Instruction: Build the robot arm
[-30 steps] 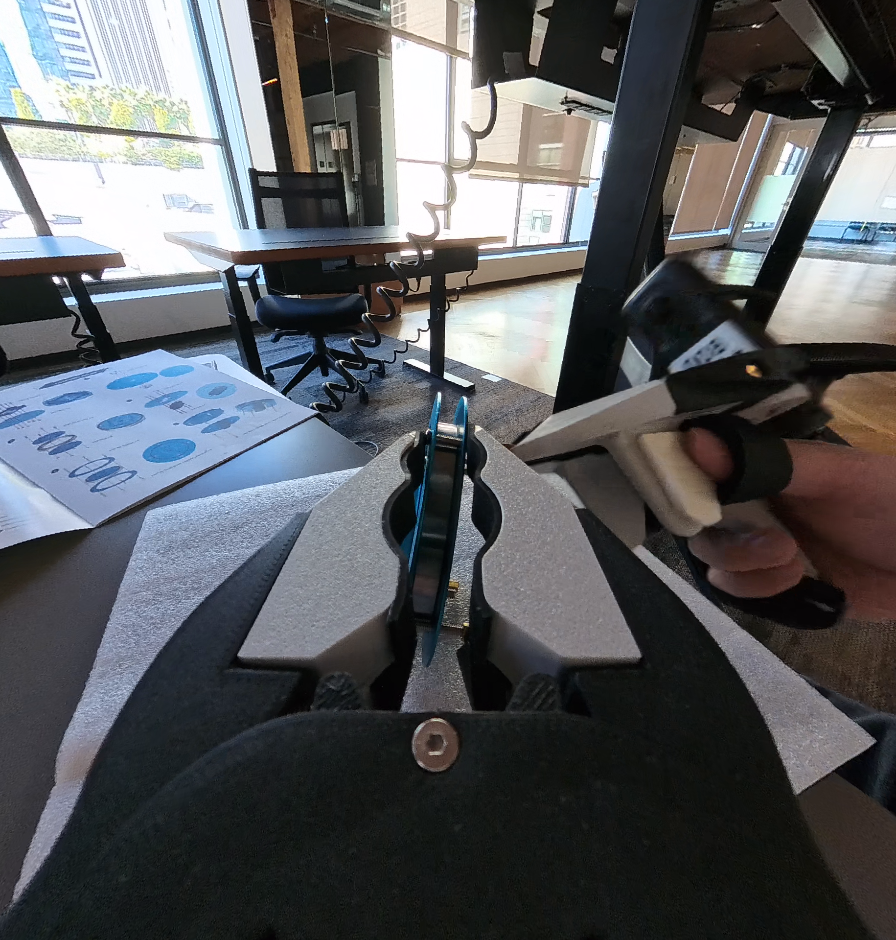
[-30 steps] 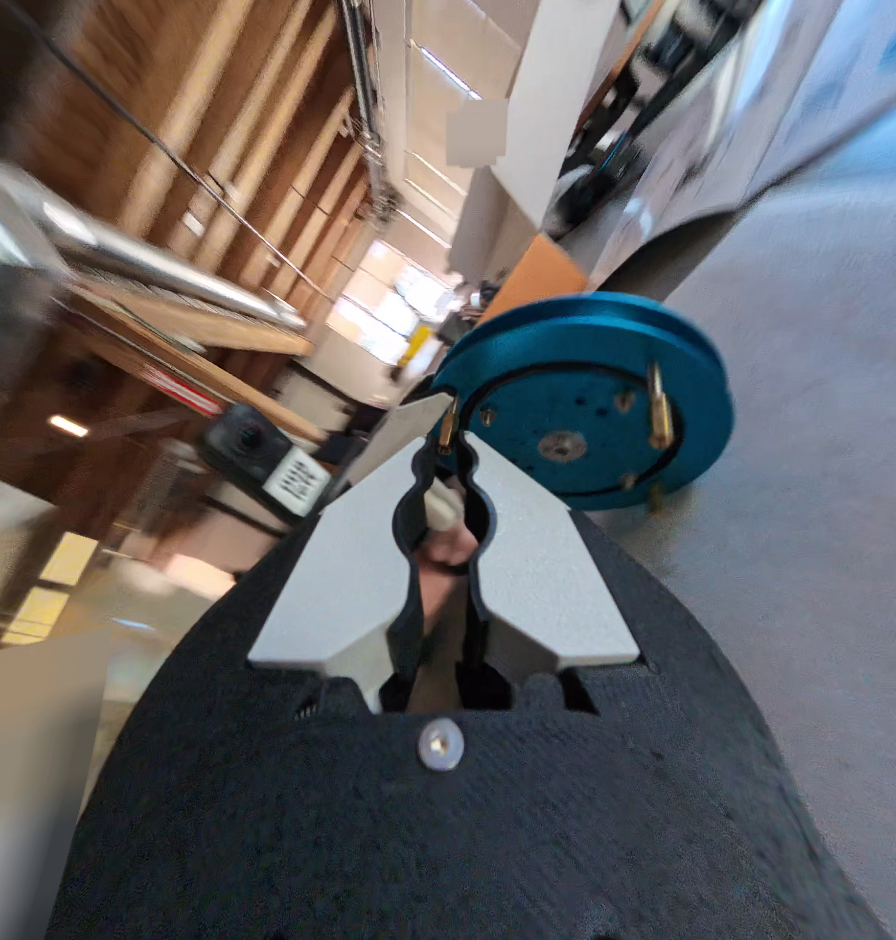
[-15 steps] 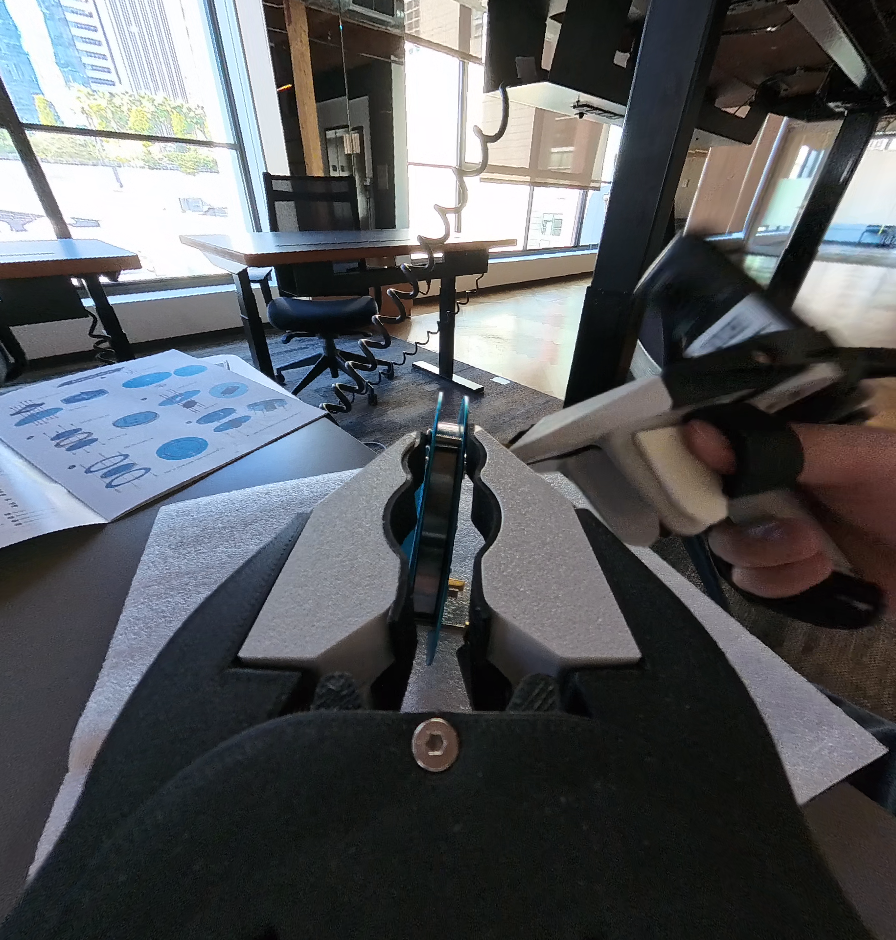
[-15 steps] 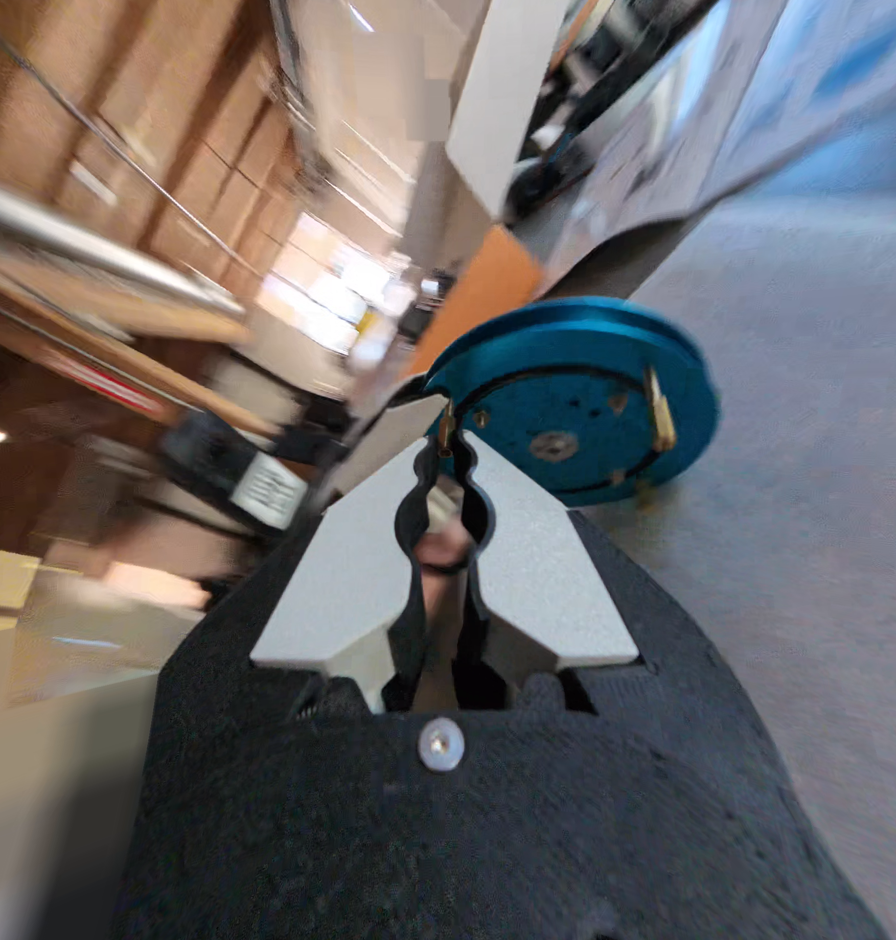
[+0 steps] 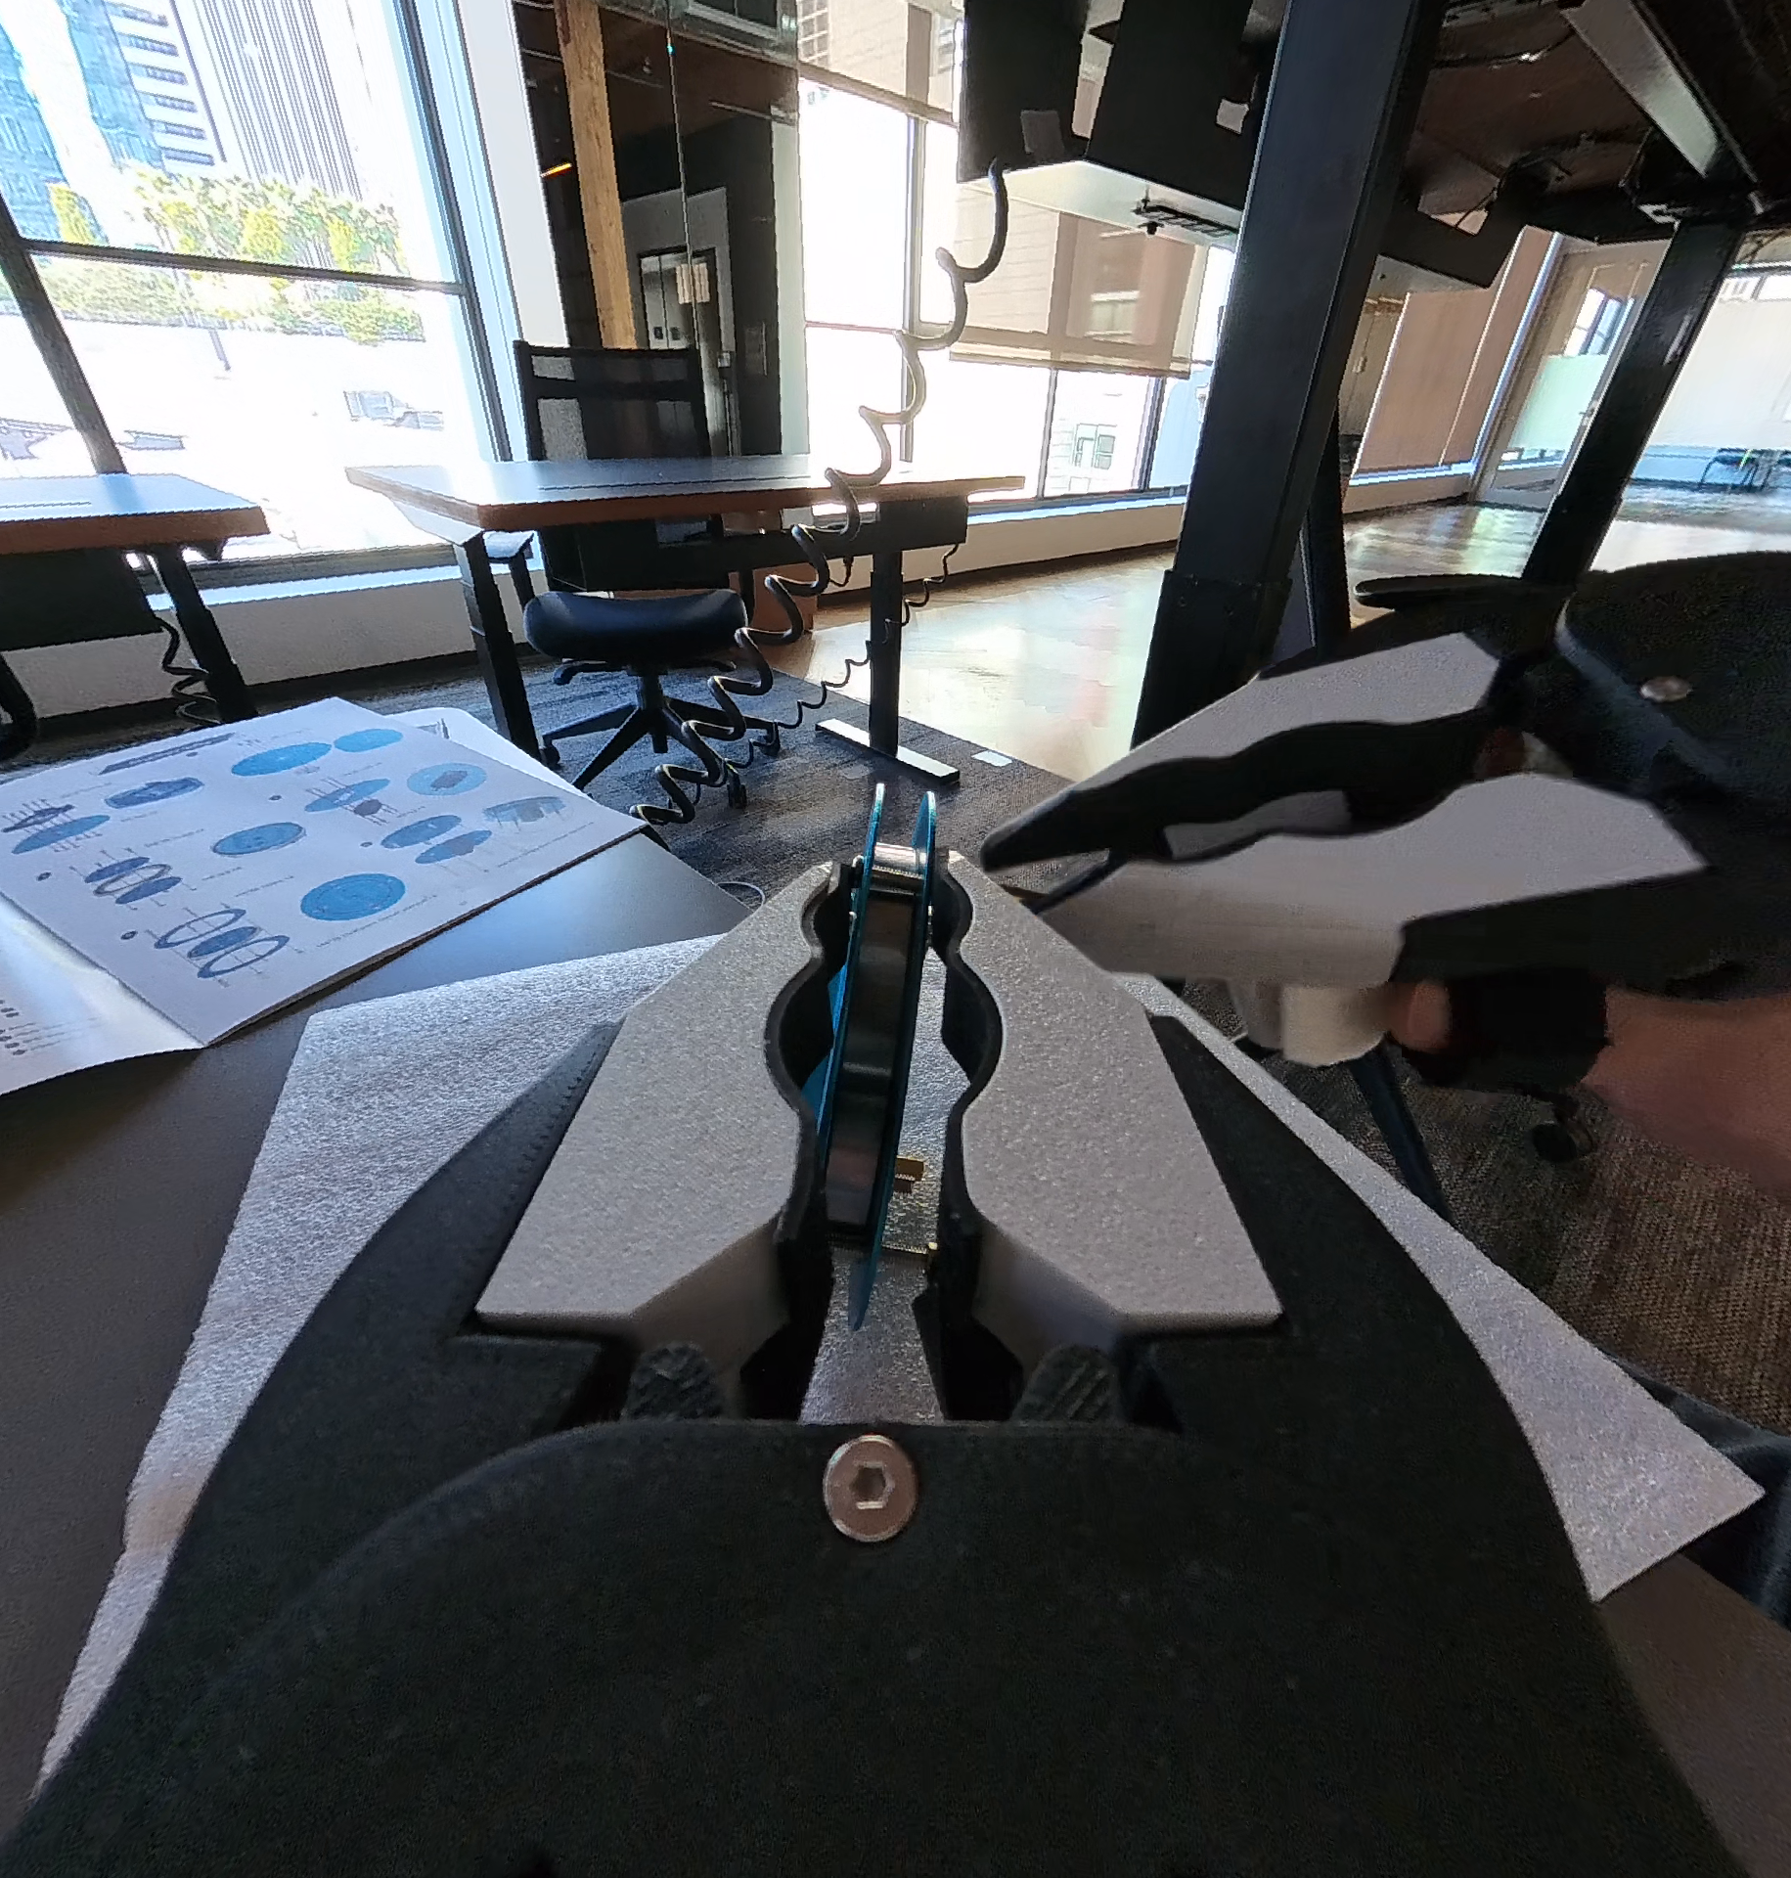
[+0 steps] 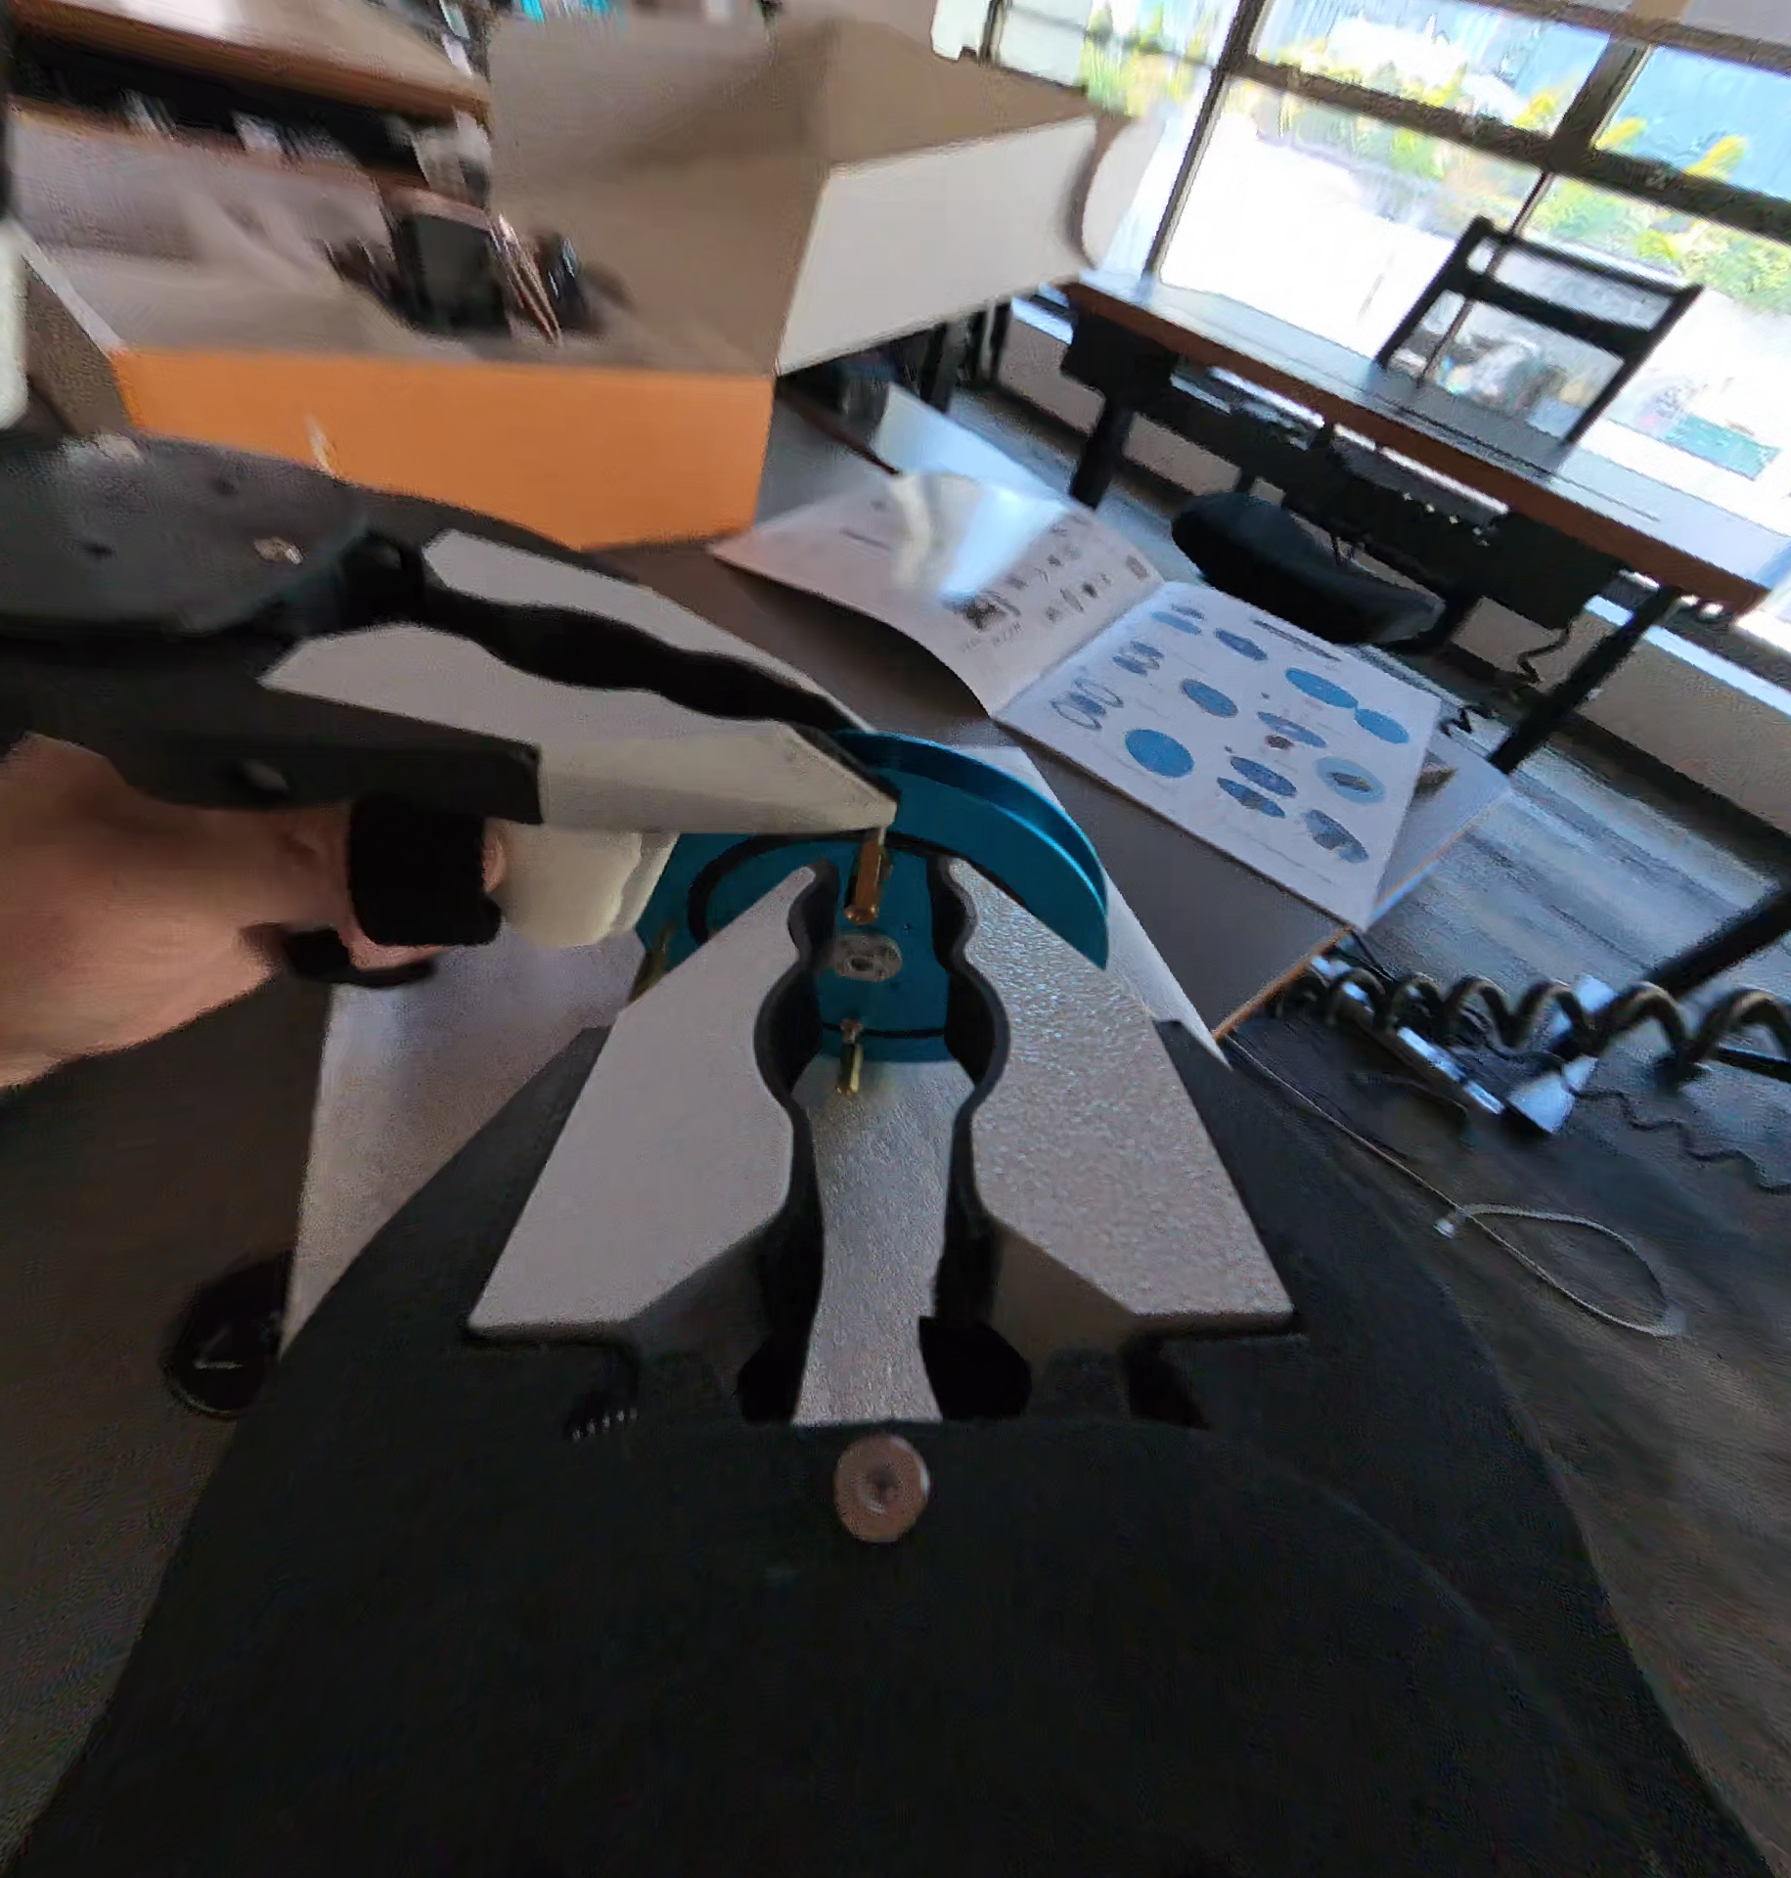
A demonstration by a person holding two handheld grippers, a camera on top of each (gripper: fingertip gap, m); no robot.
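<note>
Swung round since a second ago, the right gripper [image 6: 876,884] now faces the blue pulley disc [image 6: 982,823], jaws parted and empty. Left gripper [image 5: 876,874] clamps it upright over white foam sheet [image 5: 413,1077] on dark table [image 5: 78,1199]; printed booklet [image 5: 230,864] beside.

Blue disc [image 6: 982,813] with brass pins, white foam sheet [image 5: 383,1098] on dark desk [image 5: 78,1219], orange box [image 6: 444,447] upper left, booklet [image 5: 210,864] with blue figures

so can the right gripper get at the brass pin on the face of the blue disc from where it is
Probably yes. The right gripper is open, aimed at the face of the blue disc, and the brass pin shows between its fingertips unblocked. The left gripper clamps only the disc's rim from above.
</note>
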